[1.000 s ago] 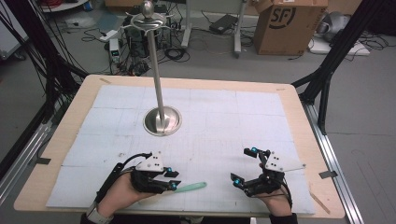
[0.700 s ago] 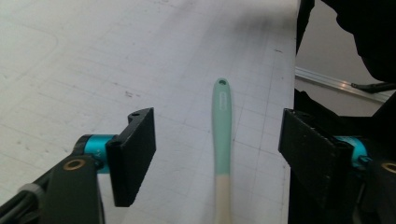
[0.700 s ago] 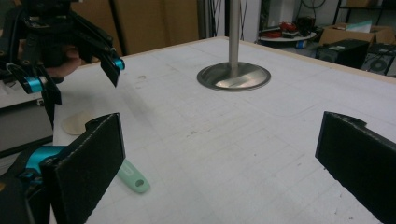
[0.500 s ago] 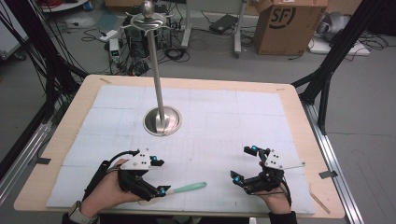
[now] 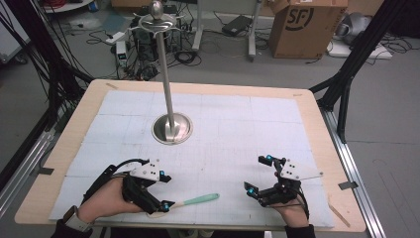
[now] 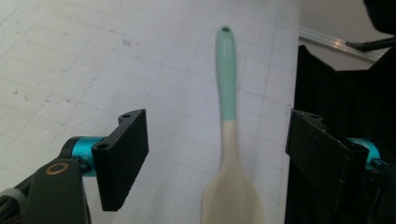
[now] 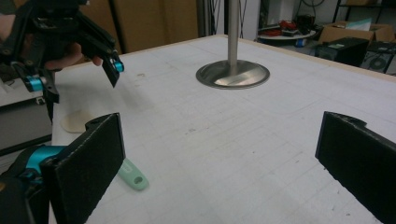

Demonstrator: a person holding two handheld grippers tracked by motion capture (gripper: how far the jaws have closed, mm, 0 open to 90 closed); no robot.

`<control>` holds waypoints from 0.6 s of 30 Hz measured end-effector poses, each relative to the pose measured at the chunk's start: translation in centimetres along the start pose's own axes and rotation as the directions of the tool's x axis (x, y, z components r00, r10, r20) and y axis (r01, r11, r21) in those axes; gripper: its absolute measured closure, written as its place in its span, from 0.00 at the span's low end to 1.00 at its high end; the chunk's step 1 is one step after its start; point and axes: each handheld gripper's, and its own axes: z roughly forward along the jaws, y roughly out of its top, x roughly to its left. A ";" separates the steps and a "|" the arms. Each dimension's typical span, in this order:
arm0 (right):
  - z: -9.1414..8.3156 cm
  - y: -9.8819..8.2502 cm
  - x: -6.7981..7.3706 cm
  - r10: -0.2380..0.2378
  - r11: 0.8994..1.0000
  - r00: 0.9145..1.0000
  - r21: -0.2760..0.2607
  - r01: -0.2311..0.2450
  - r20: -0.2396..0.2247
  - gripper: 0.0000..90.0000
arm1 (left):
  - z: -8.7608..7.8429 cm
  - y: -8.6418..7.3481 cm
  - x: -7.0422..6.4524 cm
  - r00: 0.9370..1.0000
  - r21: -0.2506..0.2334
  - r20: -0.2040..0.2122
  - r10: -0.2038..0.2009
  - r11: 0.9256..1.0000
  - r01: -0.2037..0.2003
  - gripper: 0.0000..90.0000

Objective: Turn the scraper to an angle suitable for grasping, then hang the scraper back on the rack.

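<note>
Near the table's front edge, left gripper (image 5: 164,191) has just been opening, spatula (image 5: 190,202) lying loose between its jaws, right gripper (image 5: 258,174) gaping empty: release step; next, probably lift clear.

Cardboard box (image 5: 307,25), upper right of high view, floor beyond table: bore printed mark "SF" in circle. No other legible text noted.

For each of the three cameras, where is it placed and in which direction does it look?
High view: above the table's near edge, looking forward and down; both hands, left hand-held gripper, right hand-held gripper.
Left gripper view: on that gripper, along its open jaws at the spatula.
Right gripper view: on the right one, toward the metal stand; the other gripper appears.
Shared: spatula, white mat.
</note>
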 end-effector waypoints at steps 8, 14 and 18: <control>0.3 0.1 -0.1 -0.001 1.000 1.000 0.000 0.001 -0.004 0.00 | 0.6 0.5 0.6 0.999 0.055 0.034 -0.025 0.998 0.023 0.26; 0.7 0.2 -0.1 -0.003 1.000 1.000 -0.001 0.003 -0.012 0.00 | 1.2 0.7 1.0 0.999 0.119 0.042 -0.028 0.993 0.022 0.28; 0.8 0.2 -0.2 0.001 1.000 1.000 0.002 -0.001 -0.017 0.00 | 1.9 1.2 0.9 0.998 0.160 0.052 -0.025 0.987 0.017 0.29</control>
